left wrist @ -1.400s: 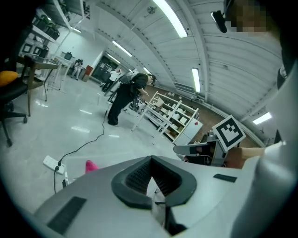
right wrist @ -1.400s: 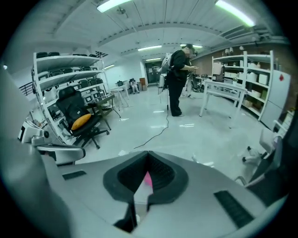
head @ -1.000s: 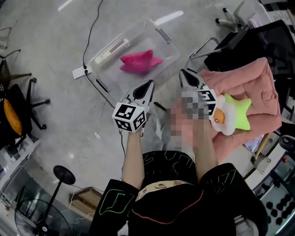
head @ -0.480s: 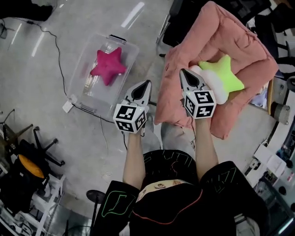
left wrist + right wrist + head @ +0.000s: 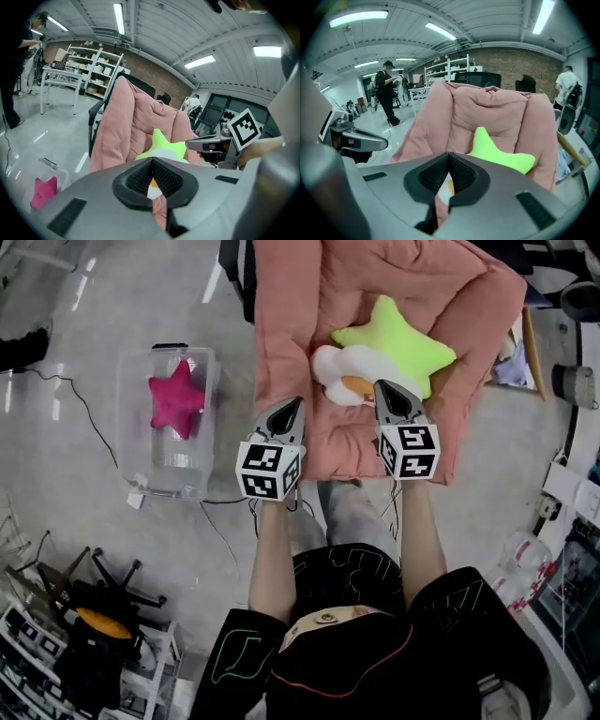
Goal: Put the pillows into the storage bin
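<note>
A lime green star pillow (image 5: 394, 341) lies on a pink padded chair (image 5: 291, 324), overlapping a white egg-shaped pillow (image 5: 336, 371) with an orange centre. A magenta star pillow (image 5: 175, 403) rests inside the clear storage bin (image 5: 131, 465) on the floor at left. My left gripper (image 5: 291, 406) is shut and empty, hovering over the chair's front left edge. My right gripper (image 5: 386, 388) is shut and empty, its tip just at the egg pillow. The green star (image 5: 499, 154) shows beyond the right jaws, and the green star (image 5: 164, 143) also beyond the left.
A cable (image 5: 75, 404) runs across the grey floor beside the bin. Black office chairs (image 5: 108, 610) stand at lower left. Shelving and desks line the room's edges, and a person (image 5: 386, 91) stands in the background.
The view has swung round: the pink chair and its pillows now sit straight ahead of both grippers, and the bin has shifted to the left. Both grippers stay shut.
</note>
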{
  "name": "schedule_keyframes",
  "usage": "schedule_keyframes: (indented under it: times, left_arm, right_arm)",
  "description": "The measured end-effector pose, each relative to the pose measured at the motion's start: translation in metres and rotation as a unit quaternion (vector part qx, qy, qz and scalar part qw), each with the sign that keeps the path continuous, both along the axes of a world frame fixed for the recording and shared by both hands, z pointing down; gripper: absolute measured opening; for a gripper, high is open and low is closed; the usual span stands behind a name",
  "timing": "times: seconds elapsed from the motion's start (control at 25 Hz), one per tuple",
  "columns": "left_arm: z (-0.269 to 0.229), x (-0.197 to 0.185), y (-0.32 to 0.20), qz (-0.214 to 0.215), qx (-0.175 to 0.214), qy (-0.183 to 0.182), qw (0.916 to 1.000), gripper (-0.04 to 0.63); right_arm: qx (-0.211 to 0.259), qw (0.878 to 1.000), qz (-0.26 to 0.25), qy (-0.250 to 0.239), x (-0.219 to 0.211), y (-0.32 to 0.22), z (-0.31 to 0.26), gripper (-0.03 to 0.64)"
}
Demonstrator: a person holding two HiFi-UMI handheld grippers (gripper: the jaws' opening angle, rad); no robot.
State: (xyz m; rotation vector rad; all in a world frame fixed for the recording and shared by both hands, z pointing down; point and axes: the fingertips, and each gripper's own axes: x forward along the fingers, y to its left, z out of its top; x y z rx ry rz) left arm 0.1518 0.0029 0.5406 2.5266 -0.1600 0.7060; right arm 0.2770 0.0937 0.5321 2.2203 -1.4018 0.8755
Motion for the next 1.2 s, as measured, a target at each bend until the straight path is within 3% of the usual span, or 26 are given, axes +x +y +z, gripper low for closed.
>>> schedule_keyframes:
  times: [0.24,0.48,0.68,0.84,1.0,1.2]
  left_arm:
    - [0.022,0.052,0.041,0.047,0.018,-0.037,0.998,0.002]
    - [0.047,0.102,0.072,0.103,0.059,-0.086,0.9892,0.106]
    - [0.074,0.132,0.081,0.129,0.086,-0.131,0.9793,0.253]
    - [0.094,0.144,0.079,0.145,0.119,-0.168,0.9678,0.35]
    - [0.115,0.153,0.075,0.166,0.136,-0.19,0.9582,0.367]
    - [0.13,0.167,0.074,0.157,0.124,-0.18,0.9633,0.356]
  right_arm:
    - [-0.013,0.999,0.041,-0.012,0.042,0.065,0.021,0.005]
    - [-0.031,0.997,0.053,-0.036,0.068,0.114,0.053,0.021]
    - [-0.051,0.995,0.046,-0.072,0.079,0.138,0.09,0.154]
    - [-0.089,0.992,0.003,-0.086,0.078,0.146,0.118,0.24]
    - [-0.115,0.988,-0.032,-0.1,0.076,0.143,0.143,0.272]
    - [-0.094,0.987,-0.05,-0.123,0.077,0.136,0.154,0.27]
